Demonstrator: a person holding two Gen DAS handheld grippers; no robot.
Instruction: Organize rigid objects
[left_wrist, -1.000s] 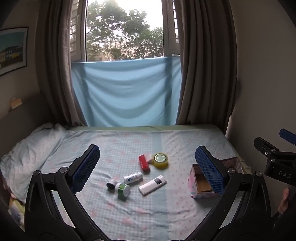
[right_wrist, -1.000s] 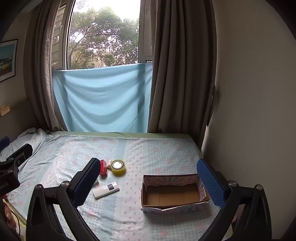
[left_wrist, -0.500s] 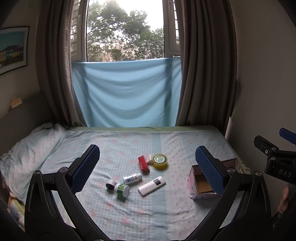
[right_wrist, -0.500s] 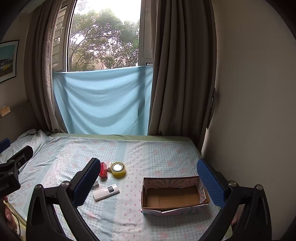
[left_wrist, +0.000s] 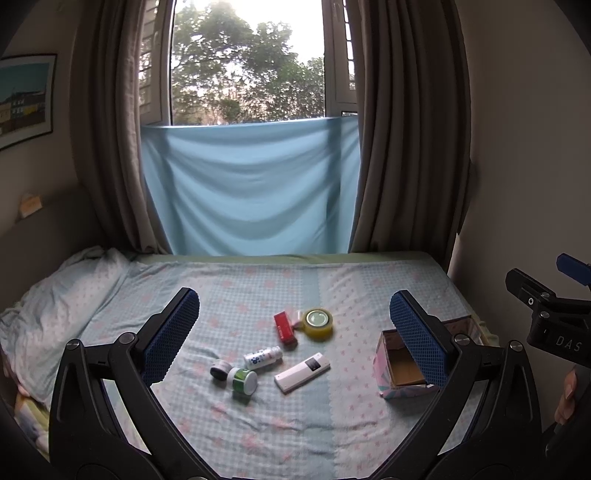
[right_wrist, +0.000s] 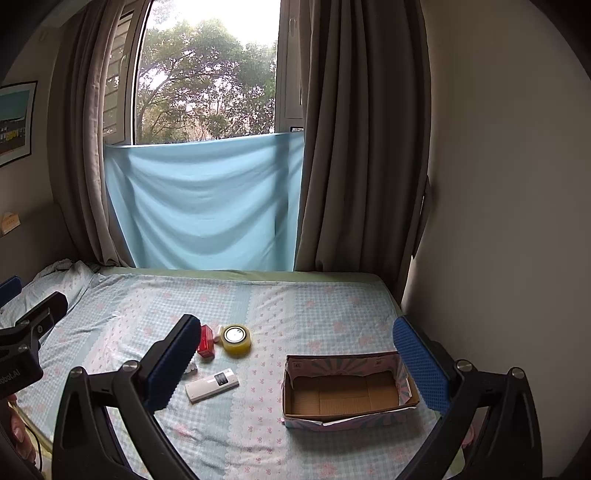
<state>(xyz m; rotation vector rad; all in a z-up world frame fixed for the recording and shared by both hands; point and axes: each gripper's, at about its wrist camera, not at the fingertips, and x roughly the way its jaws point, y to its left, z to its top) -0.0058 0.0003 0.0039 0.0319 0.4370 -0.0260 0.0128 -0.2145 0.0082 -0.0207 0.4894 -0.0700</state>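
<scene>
Small items lie on the bed: a white remote (left_wrist: 302, 372) (right_wrist: 212, 384), a red box (left_wrist: 284, 328) (right_wrist: 205, 340), a yellow tape roll (left_wrist: 317, 324) (right_wrist: 236, 339), a white bottle (left_wrist: 262, 357), a green-banded jar (left_wrist: 242, 381) and a small dark jar (left_wrist: 220, 369). An empty open cardboard box (right_wrist: 347, 393) (left_wrist: 400, 373) stands to their right. My left gripper (left_wrist: 295, 339) is open and empty, held above the items. My right gripper (right_wrist: 295, 363) is open and empty, above the gap between remote and box.
The bed sheet (left_wrist: 258, 280) reaches to a blue cloth (left_wrist: 251, 192) and curtains under the window. A pillow (left_wrist: 55, 306) lies at the left. A wall (right_wrist: 498, 221) runs close along the bed's right edge.
Both views have risen and drawn back slightly; the items and the box sit a little lower and nearer in frame. Nothing on the bed has moved.
</scene>
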